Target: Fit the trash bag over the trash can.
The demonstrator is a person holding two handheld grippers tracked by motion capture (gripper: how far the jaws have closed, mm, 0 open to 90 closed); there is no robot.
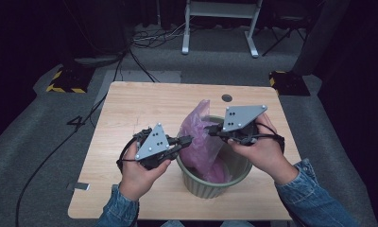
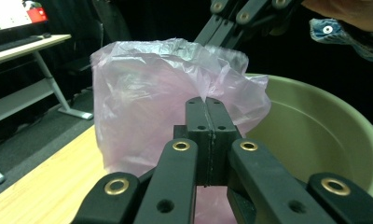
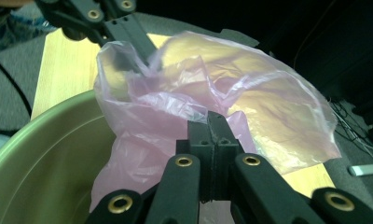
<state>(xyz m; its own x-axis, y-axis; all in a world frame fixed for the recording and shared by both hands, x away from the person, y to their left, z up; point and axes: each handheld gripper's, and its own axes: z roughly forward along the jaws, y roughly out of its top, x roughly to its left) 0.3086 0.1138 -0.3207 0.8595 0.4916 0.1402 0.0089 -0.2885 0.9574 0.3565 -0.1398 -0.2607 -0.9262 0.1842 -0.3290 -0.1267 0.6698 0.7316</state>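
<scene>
A pale green ribbed bin [image 1: 234, 177] stands on the wooden table [image 1: 140, 109], right of centre near the front. A thin pink plastic bag [image 1: 199, 137] sits in it and rises above the rim at the left. My left gripper [image 1: 189, 139] comes in from the left, shut on the bag's film at the bin's left rim. My right gripper [image 1: 210, 128] reaches from the right, shut on the bag's upper edge. In the left gripper view the closed jaws [image 2: 206, 105] pinch the bag [image 2: 142, 102] beside the bin wall [image 2: 315, 130]. In the right gripper view the closed jaws [image 3: 216, 121] pinch the bag [image 3: 250, 93].
A round black grommet [image 1: 227, 98] sits in the table's far edge, and a strip of tape [image 1: 78, 187] lies at its front left corner. A white desk frame [image 1: 220, 28], floor cables and yellow-black blocks [image 1: 64, 80] stand beyond the table.
</scene>
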